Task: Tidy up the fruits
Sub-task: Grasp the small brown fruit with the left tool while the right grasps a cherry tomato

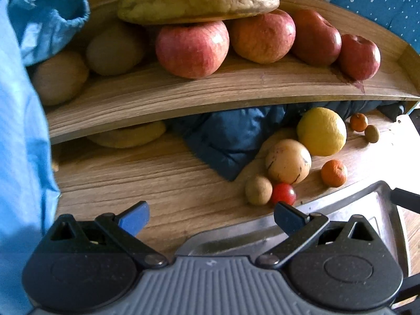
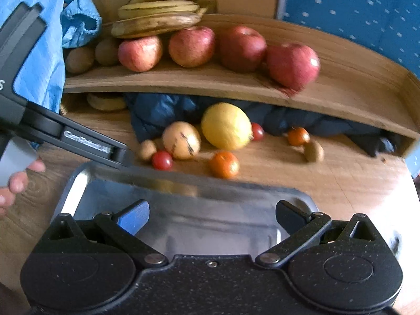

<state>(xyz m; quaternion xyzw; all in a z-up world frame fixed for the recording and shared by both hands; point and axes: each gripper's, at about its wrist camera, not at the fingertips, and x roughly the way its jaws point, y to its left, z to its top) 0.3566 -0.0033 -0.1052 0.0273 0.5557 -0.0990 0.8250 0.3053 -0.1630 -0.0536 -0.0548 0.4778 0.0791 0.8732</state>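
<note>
Nearest, both the right gripper (image 2: 211, 220) and left gripper (image 1: 211, 219) hang open and empty over the metal tray (image 2: 78, 191), while loose fruit, lemon (image 2: 226, 126) and cherry tomato (image 2: 162, 160), sits beyond it on the desk (image 2: 328, 173), so a careless nudge could send round pieces rolling.

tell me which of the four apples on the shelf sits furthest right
The dark red apple at the right end of the row; the other three sit to its left, toward the bananas.

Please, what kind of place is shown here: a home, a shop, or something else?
Probably a room in a home. Apples and bananas sit on a wooden shelf over a wooden table, a dark padded jacket is stuffed under the shelf, and a metal tray lies in front.
</note>
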